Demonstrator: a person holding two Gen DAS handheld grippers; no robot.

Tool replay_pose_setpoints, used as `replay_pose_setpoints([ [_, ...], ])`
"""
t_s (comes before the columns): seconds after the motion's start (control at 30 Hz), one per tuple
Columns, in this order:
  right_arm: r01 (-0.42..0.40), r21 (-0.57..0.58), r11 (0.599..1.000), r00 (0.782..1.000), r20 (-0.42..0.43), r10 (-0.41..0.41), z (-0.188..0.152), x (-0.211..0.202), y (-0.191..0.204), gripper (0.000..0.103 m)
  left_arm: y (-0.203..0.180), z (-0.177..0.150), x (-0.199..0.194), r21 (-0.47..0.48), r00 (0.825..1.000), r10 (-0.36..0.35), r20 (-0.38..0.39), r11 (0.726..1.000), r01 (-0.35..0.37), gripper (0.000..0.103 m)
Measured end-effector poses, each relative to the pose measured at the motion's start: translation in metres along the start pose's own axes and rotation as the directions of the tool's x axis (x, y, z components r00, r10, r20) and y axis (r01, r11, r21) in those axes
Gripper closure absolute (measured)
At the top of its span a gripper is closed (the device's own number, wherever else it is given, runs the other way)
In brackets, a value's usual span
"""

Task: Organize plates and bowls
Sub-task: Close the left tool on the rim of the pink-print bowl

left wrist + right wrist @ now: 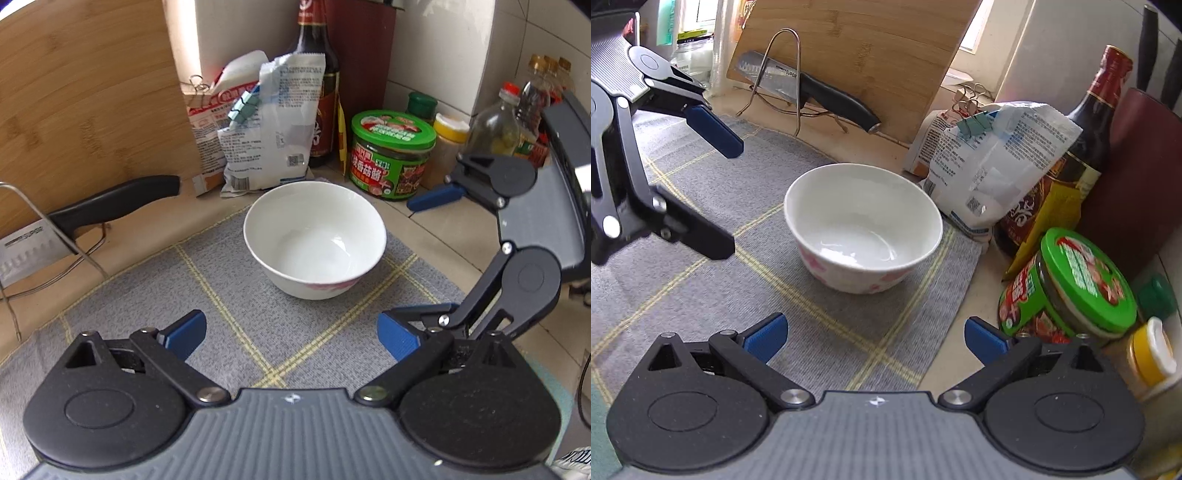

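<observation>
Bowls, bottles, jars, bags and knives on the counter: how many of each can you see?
White ceramic bowl on the grey cloth: 1
Dark glass sauce bottle: 1
Green-lidded jar: 1
Yellow-lidded jar: 1
Clipped paper bags: 2
Black-handled knife: 1
Total: 7
More bottles stand blurred at the far right.

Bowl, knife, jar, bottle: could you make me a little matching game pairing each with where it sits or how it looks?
Things:
1. bowl
2. knife
3. jar
4. bottle

Descriptions:
A. resting in a wire rack before the wooden board
B. green lid, on the counter beside the mat
C. empty, upright on the grey mat
D. tall and dark, behind the clipped bags

Pairs: 1-C, 2-A, 3-B, 4-D
</observation>
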State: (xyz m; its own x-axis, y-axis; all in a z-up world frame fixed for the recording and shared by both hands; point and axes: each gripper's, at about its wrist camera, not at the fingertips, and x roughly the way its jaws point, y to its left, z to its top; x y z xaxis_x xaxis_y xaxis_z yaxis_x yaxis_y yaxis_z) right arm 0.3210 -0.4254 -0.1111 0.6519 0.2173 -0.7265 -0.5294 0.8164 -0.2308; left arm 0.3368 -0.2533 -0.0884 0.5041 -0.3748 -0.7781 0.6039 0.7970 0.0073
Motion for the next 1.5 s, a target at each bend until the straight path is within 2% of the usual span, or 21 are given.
replay_pose_setpoints([
  [0.33, -0.094, -0.173, 0.980, 0.995, -0.029, 0.091, 0.019, 0.028, -0.016, 0.000, 0.000, 0.010, 0.030, 0.107, 0.999, -0.013, -0.045, 0.994, 0.017, 0.007],
  [0.47, -0.126, -0.223, 0.967, 0.992, -0.035, 0.121, 0.024, 0.033, -0.018, 0.001, 0.004, 0.016, 0.039, 0.147, 0.999, -0.009, -0.051, 0.989, 0.017, 0.016],
  [0.63, -0.154, -0.269, 0.951, 0.988, -0.036, 0.150, 0.029, 0.034, -0.022, 0.003, 0.008, 0.022, 0.047, 0.158, 0.998, -0.036, -0.054, 0.987, 0.044, 0.017],
  [0.8, -0.172, -0.298, 0.939, 0.985, -0.048, 0.166, 0.034, 0.037, -0.025, 0.010, 0.004, 0.023, 0.053, 0.212, 0.997, -0.042, -0.060, 0.976, 0.054, 0.017],
  [1.13, -0.229, -0.337, 0.913, 0.973, -0.057, 0.224, 0.038, 0.040, -0.028, 0.015, 0.000, 0.028, 0.054, 0.313, 0.994, -0.094, -0.051, 0.944, 0.106, 0.017],
  [1.4, -0.240, -0.362, 0.901, 0.970, -0.055, 0.237, 0.039, 0.037, -0.026, 0.019, -0.001, 0.029, 0.052, 0.371, 0.991, -0.126, -0.040, 0.919, 0.132, 0.017],
  [1.5, -0.243, -0.362, 0.900, 0.969, -0.053, 0.240, 0.039, 0.037, -0.026, 0.019, 0.001, 0.029, 0.052, 0.372, 0.990, -0.133, -0.047, 0.918, 0.141, 0.018],
])
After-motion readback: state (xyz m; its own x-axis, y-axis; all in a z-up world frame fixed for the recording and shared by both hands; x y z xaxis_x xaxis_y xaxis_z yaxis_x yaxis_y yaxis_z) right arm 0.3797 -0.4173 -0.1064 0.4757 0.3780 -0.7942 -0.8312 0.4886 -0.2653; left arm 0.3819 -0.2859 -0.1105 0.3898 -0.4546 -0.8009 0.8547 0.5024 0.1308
